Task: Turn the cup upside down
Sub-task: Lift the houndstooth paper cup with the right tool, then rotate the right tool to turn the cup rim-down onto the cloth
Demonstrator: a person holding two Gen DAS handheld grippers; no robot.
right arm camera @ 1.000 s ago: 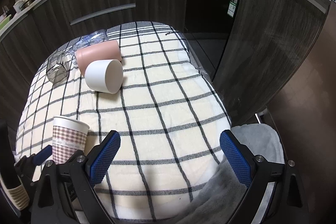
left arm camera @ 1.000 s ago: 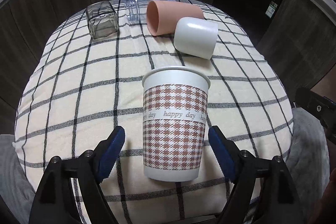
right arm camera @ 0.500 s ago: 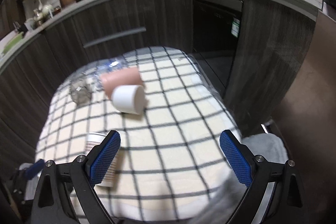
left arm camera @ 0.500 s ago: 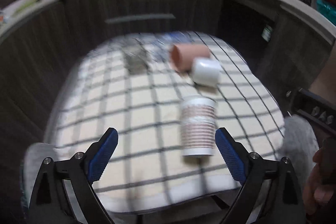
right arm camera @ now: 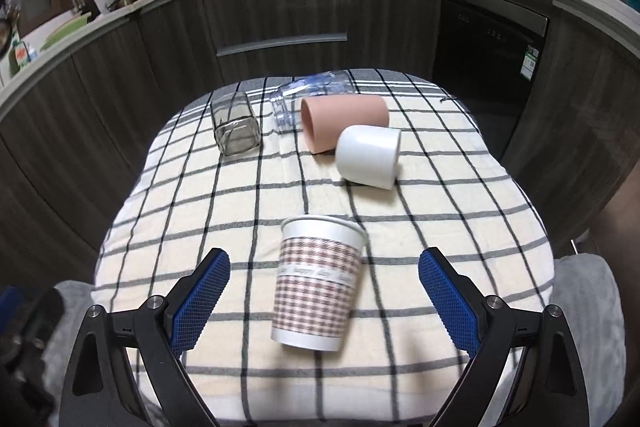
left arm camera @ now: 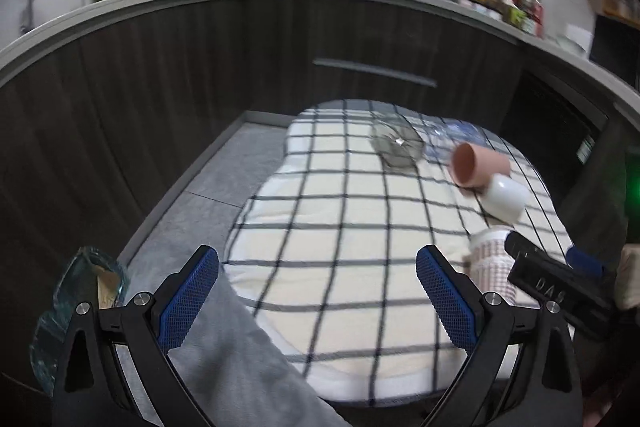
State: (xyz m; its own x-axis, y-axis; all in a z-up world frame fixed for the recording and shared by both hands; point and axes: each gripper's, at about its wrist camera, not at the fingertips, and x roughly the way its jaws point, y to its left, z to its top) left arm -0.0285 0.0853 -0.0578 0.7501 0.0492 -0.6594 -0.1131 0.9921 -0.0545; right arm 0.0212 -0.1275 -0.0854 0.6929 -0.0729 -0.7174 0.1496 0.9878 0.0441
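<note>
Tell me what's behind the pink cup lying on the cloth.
A clear plastic bottle lies on its side just behind the pink cup. The cup hides the bottle's lower edge, so I can't tell if they touch.

The left gripper (left arm camera: 318,291) hangs with its blue-padded jaws spread wide and nothing between them, over the near left part of a checked cloth (left arm camera: 360,227). At the cloth's right edge stands the paper cup (left arm camera: 490,263), patterned in brown checks, upright and partly hidden by the black body of the right gripper (left arm camera: 560,291) just in front of it (its jaws are not visible here). Beyond the cup a white cup (left arm camera: 505,197) and a pink cup (left arm camera: 476,165) lie on their sides, touching. A glass jar (left arm camera: 396,147) lies further back, blurred. Grey fabric (left arm camera: 240,359) fills the lower left.
</note>
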